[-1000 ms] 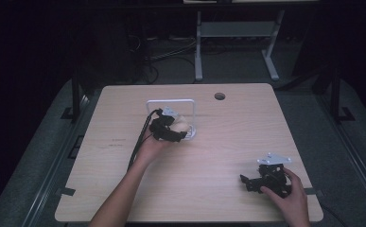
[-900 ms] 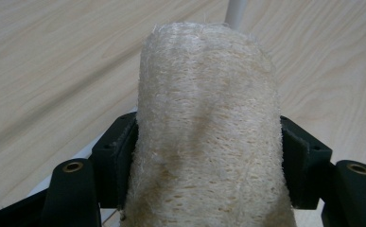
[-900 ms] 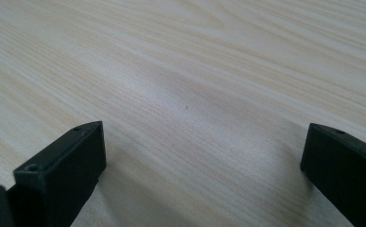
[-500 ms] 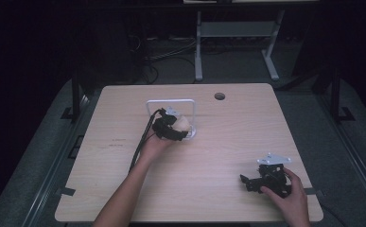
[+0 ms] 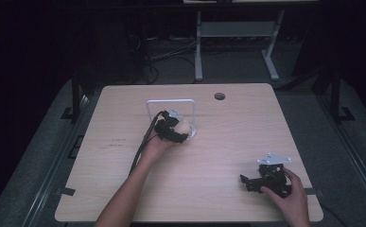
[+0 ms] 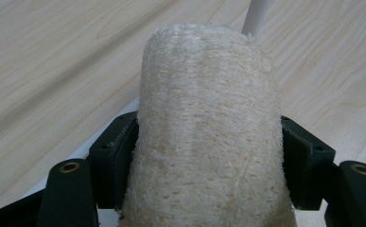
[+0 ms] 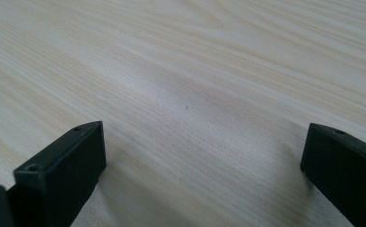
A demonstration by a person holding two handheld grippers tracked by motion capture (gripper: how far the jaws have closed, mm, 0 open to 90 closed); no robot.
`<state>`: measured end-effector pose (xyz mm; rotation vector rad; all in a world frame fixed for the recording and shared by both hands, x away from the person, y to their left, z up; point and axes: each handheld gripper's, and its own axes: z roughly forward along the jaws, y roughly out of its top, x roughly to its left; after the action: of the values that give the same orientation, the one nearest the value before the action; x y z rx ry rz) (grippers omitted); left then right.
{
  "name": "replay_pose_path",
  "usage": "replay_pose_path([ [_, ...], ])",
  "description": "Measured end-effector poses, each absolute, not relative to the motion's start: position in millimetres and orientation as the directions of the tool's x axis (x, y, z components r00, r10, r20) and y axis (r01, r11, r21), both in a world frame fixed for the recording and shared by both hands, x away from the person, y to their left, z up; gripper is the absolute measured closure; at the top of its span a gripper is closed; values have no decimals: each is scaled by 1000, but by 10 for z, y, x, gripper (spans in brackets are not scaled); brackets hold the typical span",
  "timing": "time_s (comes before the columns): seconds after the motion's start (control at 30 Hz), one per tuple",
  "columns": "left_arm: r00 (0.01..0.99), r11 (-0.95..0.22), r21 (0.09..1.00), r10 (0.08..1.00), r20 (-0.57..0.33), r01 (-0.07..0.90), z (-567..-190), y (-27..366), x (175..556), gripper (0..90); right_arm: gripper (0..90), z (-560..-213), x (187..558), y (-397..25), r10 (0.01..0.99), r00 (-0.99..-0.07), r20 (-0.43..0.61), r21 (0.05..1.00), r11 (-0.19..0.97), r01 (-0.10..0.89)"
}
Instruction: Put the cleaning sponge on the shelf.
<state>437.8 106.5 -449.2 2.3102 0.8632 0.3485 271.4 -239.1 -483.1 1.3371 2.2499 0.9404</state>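
A beige fibrous loofah sponge [image 6: 209,127] is pinched between the black jaws of my left gripper [image 6: 209,156]. In the high view that gripper [image 5: 176,128] holds the sponge [image 5: 184,125] just in front of a white wire-frame stand [image 5: 170,101] near the table's middle, above a white base [image 5: 192,133]. A white rod of the stand [image 6: 257,16] rises behind the sponge. My right gripper [image 5: 247,182] rests low at the table's front right, jaws wide apart over bare wood [image 7: 204,161] with nothing between them.
The light wooden table [image 5: 124,189] has a round dark cable hole [image 5: 219,96] near its far edge. Black cable trails from the left gripper toward the left front. Dark floor and a metal frame lie beyond the table.
The left gripper with the sponge has shifted very slightly near the stand. The right gripper has stayed in place.
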Motion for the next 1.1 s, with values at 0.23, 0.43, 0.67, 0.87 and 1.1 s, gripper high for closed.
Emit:
replay_pose_path([
  [0.23, 747, -576, 653, 665, 24, 492, -4484, 1066, 4376, 274, 7, -4831, 2714, -2391, 872, -488, 29, 699, 331, 634],
  [0.43, 744, -571, 662, 668, 31, 485, -4432, 1103, 4364, 260, 7, -4831, 2715, -2391, 872, -488, 29, 699, 332, 633],
  [0.67, 742, -550, 691, 670, 28, 470, -4305, 1154, 4292, 259, 7, -4831, 2715, -2391, 872, -488, 29, 699, 331, 633],
  [0.87, 741, -533, 713, 671, 28, 456, -4189, 1194, 4231, 260, 7, -4831, 2715, -2391, 872, -488, 29, 699, 332, 633],
  [1.1, 750, -517, 732, 661, 13, 444, -4062, 1266, 4113, 337, 7, -4831, 2715, -2391, 872, -488, 28, 699, 332, 633],
])
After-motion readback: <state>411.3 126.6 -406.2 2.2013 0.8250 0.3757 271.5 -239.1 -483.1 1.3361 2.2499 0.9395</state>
